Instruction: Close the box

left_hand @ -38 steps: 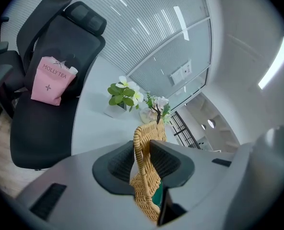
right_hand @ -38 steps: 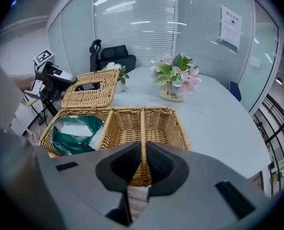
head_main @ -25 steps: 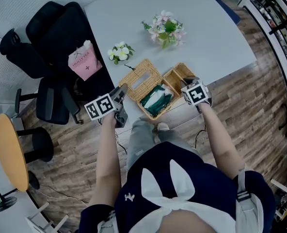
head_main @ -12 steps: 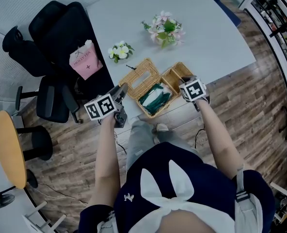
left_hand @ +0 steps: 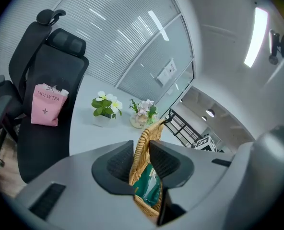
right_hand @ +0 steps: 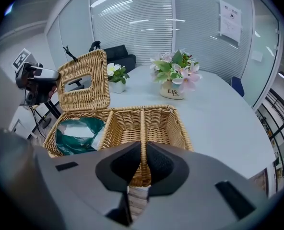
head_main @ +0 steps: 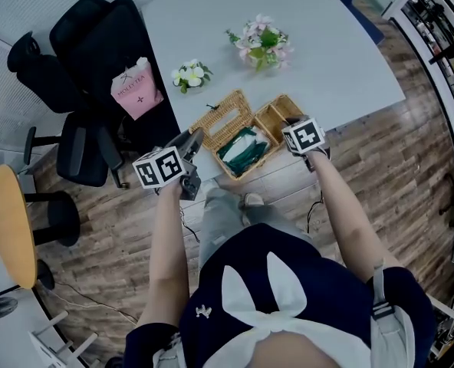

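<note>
Now: 1 wicker box (right_hand: 179,124), 1 lid (right_hand: 91,63), 2 flower pots (head_main: 261,41) (head_main: 190,76).

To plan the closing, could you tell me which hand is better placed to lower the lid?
Left: the left tool grips the raised lid; the right tool clamps the box at its front rim.

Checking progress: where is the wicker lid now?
Right gripper view: the lid stands upright behind the basket's left compartment, its edge clamped in the left gripper.
</note>
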`<state>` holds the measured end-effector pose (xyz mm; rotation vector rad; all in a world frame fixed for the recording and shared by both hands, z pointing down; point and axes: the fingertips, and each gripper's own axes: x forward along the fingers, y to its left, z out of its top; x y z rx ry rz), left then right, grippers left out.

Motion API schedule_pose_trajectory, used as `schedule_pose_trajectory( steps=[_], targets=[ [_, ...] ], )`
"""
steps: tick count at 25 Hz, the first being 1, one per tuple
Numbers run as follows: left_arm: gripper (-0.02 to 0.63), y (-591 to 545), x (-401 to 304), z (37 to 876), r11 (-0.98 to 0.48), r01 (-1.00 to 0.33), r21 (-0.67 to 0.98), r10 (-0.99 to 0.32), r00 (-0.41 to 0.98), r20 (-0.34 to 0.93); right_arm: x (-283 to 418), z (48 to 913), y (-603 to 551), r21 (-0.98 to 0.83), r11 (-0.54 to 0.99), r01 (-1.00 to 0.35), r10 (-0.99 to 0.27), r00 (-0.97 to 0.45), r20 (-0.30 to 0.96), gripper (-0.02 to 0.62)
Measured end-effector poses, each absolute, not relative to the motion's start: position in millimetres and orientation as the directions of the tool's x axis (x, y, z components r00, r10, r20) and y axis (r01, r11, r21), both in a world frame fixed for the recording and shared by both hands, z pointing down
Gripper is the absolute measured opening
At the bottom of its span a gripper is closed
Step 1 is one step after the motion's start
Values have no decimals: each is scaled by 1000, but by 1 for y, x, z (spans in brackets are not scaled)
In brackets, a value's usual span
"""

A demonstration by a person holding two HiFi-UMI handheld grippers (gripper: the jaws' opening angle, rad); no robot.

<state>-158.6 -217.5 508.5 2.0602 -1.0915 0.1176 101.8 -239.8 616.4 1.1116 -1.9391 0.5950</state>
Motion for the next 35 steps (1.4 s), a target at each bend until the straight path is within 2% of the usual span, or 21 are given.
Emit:
schedule_pose_trajectory(
  steps=[26,35],
  targets=[
    [110,-175,-137,499,-384,-764,518,-651,622,435,99,615,-239,38,527,-849,-512,-282,812,41],
    [115,-164,-129,499,-408,-786,465,-649,608,458,99,616,-239,-10,529,-849,-484,-311,818,41]
  ],
)
